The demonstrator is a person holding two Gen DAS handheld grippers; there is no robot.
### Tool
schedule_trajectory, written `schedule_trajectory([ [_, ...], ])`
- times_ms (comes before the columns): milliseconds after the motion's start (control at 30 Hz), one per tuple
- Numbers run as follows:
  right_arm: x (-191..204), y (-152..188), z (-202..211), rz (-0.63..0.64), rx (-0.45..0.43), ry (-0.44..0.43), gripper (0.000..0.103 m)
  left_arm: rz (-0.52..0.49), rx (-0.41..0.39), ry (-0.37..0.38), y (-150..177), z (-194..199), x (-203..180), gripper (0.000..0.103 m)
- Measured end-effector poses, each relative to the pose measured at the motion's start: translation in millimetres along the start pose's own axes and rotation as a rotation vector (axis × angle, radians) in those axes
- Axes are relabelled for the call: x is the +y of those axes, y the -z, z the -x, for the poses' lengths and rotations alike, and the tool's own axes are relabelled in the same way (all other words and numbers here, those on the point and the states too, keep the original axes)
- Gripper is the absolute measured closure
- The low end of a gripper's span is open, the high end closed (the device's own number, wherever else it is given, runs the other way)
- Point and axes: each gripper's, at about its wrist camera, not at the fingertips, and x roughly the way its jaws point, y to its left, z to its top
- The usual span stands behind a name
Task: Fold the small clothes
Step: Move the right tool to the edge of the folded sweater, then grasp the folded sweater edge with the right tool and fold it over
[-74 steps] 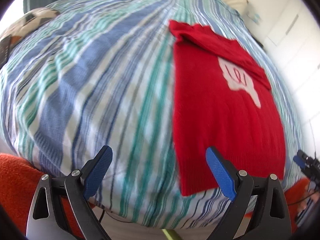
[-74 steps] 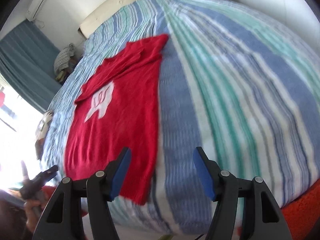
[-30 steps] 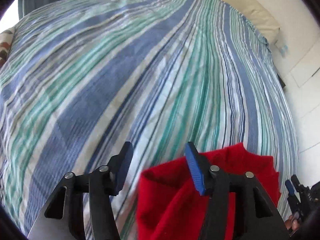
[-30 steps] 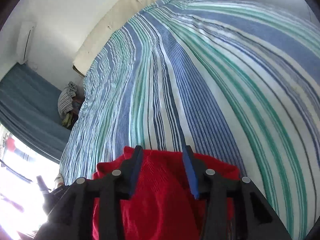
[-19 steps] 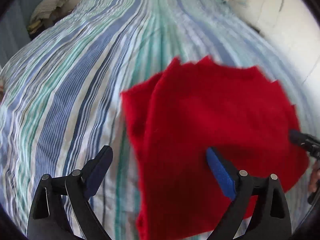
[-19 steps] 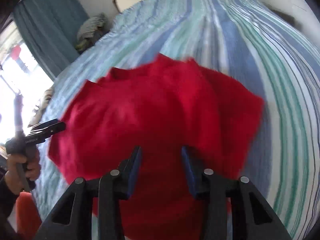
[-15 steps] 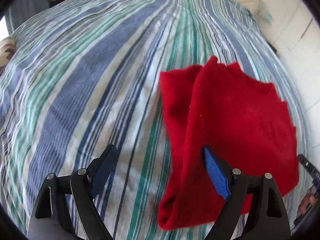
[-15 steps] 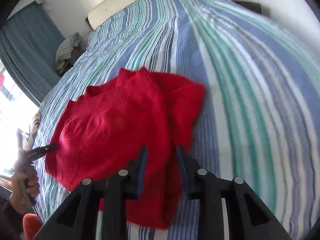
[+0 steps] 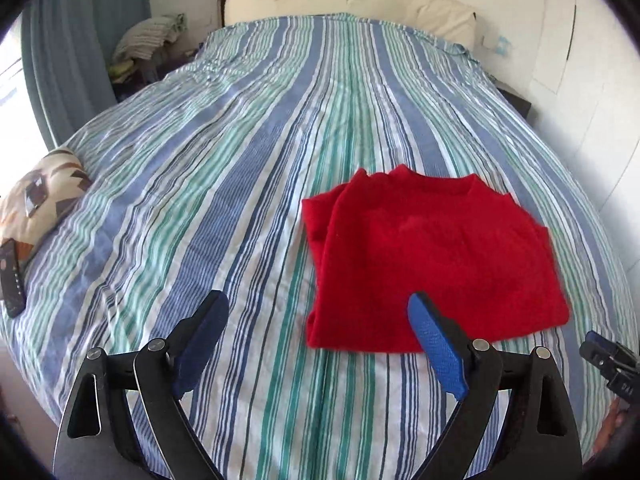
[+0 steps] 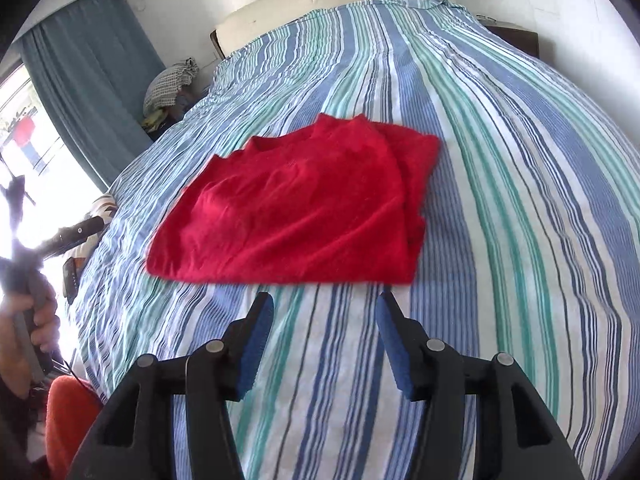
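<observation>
A red sweater (image 9: 432, 260) lies folded in half on the striped bed cover (image 9: 240, 160), its neckline towards the headboard and the fold nearest me. It also shows in the right wrist view (image 10: 296, 208). My left gripper (image 9: 318, 344) is open and empty, held above the cover just in front of the sweater's near left corner. My right gripper (image 10: 324, 334) is open and empty, just short of the sweater's near edge. Neither gripper touches the sweater.
A patterned cushion (image 9: 36, 200) and a dark remote (image 9: 10, 276) lie at the bed's left edge. A cream headboard (image 9: 348, 0) and a pile of clothes (image 9: 148, 40) stand at the far end. Blue curtains (image 10: 92, 68) hang on the left. An orange rug (image 10: 68, 420) shows below.
Both grippers carried the sweater's hem up over to its neck end, let go and opened. They have pulled back towards me, and the sweater now lies folded in half.
</observation>
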Motion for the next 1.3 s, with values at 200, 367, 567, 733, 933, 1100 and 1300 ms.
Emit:
schedule_trajectory([
  [200, 12, 10, 11, 0.010, -0.011, -0.016, 0.049, 0.001, -0.022, -0.007, 5, 23, -1, 0.011],
  [367, 4, 6, 12, -0.029, -0.006, -0.032, 0.034, 0.026, -0.006, -0.008, 20, 27, 2, 0.010],
  [567, -67, -36, -17, -0.284, -0.001, -0.049, 0.032, 0.083, 0.076, 0.027, 97, 7, 10, 0.009],
  [733, -99, -74, -64, -0.398, 0.015, -0.111, 0.031, 0.100, 0.155, 0.011, 157, -16, 16, 0.009],
  [933, -101, -92, -135, -0.435, 0.093, -0.109, 0.041, 0.118, 0.174, -0.007, 158, -24, 36, 0.009],
  [1100, -72, -112, -126, -0.385, 0.088, 0.007, 0.094, 0.195, 0.175, 0.017, 156, -30, 51, 0.009],
  [1300, 75, -171, -105, -0.129, 0.080, -0.108, 0.094, 0.200, 0.176, 0.037, 152, -34, 50, 0.009],
])
